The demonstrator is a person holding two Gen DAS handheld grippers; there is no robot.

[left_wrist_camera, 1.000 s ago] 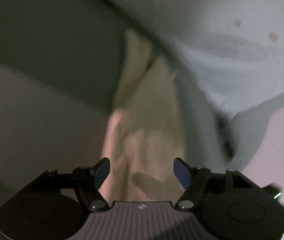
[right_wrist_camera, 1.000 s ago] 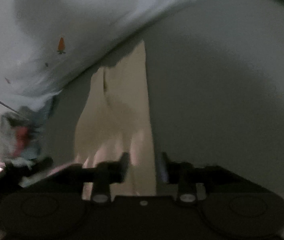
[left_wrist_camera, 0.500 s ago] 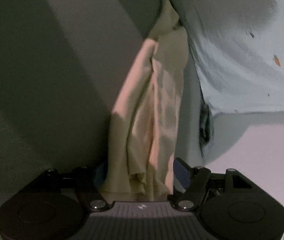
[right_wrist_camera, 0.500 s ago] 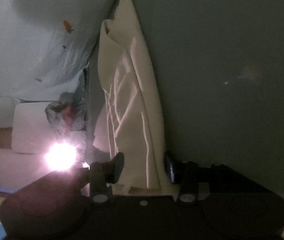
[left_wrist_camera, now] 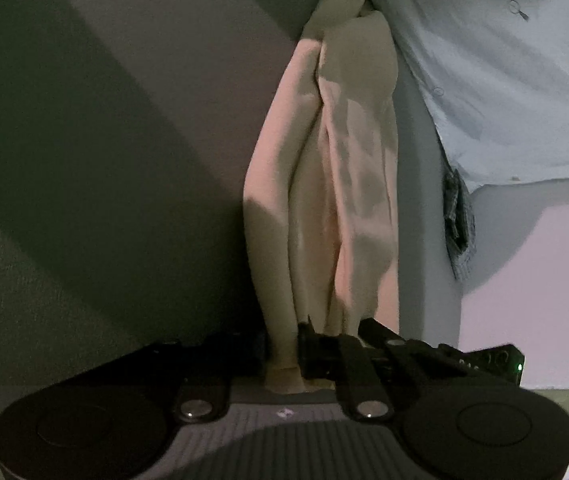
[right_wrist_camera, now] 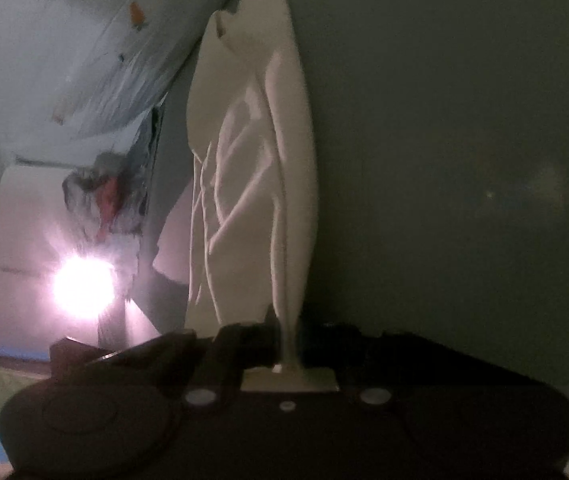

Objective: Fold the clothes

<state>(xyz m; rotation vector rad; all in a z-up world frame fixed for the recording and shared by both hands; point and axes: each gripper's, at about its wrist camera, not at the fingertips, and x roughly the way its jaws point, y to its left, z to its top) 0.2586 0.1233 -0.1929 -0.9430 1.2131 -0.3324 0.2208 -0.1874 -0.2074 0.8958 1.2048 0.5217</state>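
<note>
A cream garment (left_wrist_camera: 336, 184) stretches away from my left gripper (left_wrist_camera: 282, 344), which is shut on its near edge. The same cream garment (right_wrist_camera: 252, 184) shows in the right wrist view, where my right gripper (right_wrist_camera: 288, 340) is shut on another part of its edge. The cloth hangs in long folds between the grippers and its far end, lifted off the dark grey surface (left_wrist_camera: 104, 160). The garment's far end is bunched and partly hidden.
A pale blue sheet with small carrot prints (left_wrist_camera: 504, 80) lies to the right in the left wrist view and shows at upper left in the right wrist view (right_wrist_camera: 96, 40). A bright lamp glare (right_wrist_camera: 82, 286) and a crumpled dark cloth (right_wrist_camera: 104, 196) sit at left.
Both grippers closed on the cream garment's edge; half a second ago their jaws stood apart around it. The cloth now hangs straighter and the views have steadied.
</note>
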